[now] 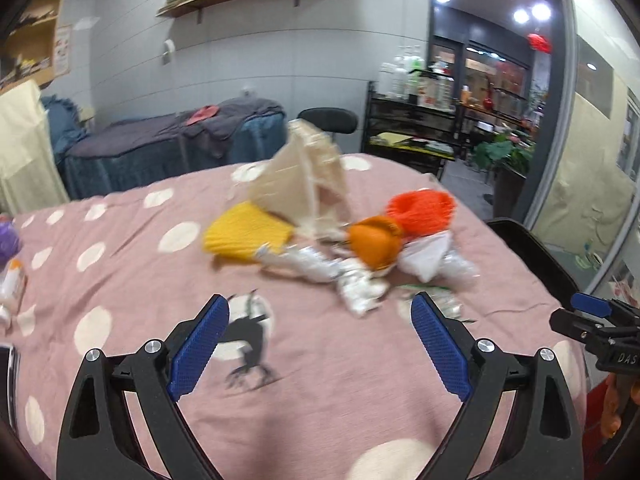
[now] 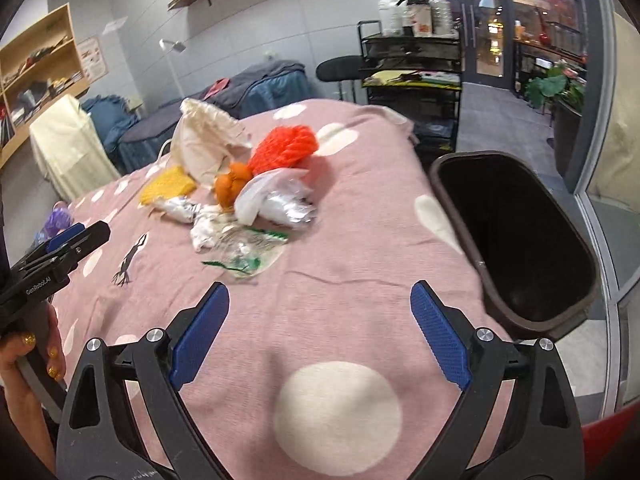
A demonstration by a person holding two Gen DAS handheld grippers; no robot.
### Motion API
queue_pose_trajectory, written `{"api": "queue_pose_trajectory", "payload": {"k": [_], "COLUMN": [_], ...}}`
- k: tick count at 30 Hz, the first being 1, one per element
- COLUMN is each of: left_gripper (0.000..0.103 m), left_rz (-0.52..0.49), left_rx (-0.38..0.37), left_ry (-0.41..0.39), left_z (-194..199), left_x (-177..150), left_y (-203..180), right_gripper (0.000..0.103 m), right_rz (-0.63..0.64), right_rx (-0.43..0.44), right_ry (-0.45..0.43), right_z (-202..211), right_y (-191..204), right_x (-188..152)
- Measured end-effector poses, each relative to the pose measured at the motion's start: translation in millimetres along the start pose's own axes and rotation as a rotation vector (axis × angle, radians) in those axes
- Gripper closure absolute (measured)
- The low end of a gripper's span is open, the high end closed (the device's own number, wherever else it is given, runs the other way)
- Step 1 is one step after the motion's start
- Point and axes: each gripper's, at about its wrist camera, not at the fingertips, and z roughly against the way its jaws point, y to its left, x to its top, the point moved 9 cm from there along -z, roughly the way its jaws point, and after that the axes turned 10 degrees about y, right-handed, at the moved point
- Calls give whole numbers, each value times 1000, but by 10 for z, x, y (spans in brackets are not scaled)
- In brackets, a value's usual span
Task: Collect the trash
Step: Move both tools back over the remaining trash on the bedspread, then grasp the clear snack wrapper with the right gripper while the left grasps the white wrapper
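Note:
A heap of trash lies on the pink dotted bedspread (image 1: 320, 360): crumpled silver foil (image 1: 316, 266), a white plastic bag (image 2: 260, 194), clear wrapping with green print (image 2: 248, 254). Mixed in are a cream cloth bag (image 1: 304, 184), a yellow knit piece (image 1: 244, 236), an orange knit item (image 1: 374, 244) and a red-orange net (image 2: 286, 146). My left gripper (image 1: 320, 344) hovers open in front of the heap, nothing between its blue pads. My right gripper (image 2: 320, 336) is open over bare bedspread, also holding nothing. A dark bin (image 2: 516, 240) stands open beside the bed's right edge.
A purple object (image 2: 58, 218) and a small bottle (image 1: 12, 284) lie at the bed's left side. Behind stand a blue-covered bed (image 1: 172, 148), a stool (image 1: 328, 120), a black cart with bottles (image 2: 412, 60) and wall shelves. A hand (image 2: 24, 364) holds the left gripper's handle.

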Motion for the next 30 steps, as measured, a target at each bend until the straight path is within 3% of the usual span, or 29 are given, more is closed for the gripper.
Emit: {"api": "queue_pose_trajectory", "payload": {"k": [7,13,18,21,25,28,30], "left_gripper": [13,13,14,14,17,21,22], "left_rz": [68,98,64,85,134,160,162], "left_rx": [25,-5,-44,-109,-212,-249,-240], "left_ry": [65,87,101,102,133,160,164], "left_z": [-74,-186,-294,-363,-565,-764,-891], "left_x": [-232,-240,-120,-19,113,222,303], "left_y": [460,543,504,473,376,306,284], "right_gripper": [12,12,13,18,38,48,48], "right_rz": [50,83,20,-2,-14,-33,-36], "right_rx": [43,67,80,62,35,19,21], "right_ry": [98,173,263,281,308,312,312], "right_z": [-265,-530,-853,-1001,-1159,-1217,-1226], "right_y": [287,611,742,790,826,797,796], "right_x": [55,154,210,251,284,305,311]}}
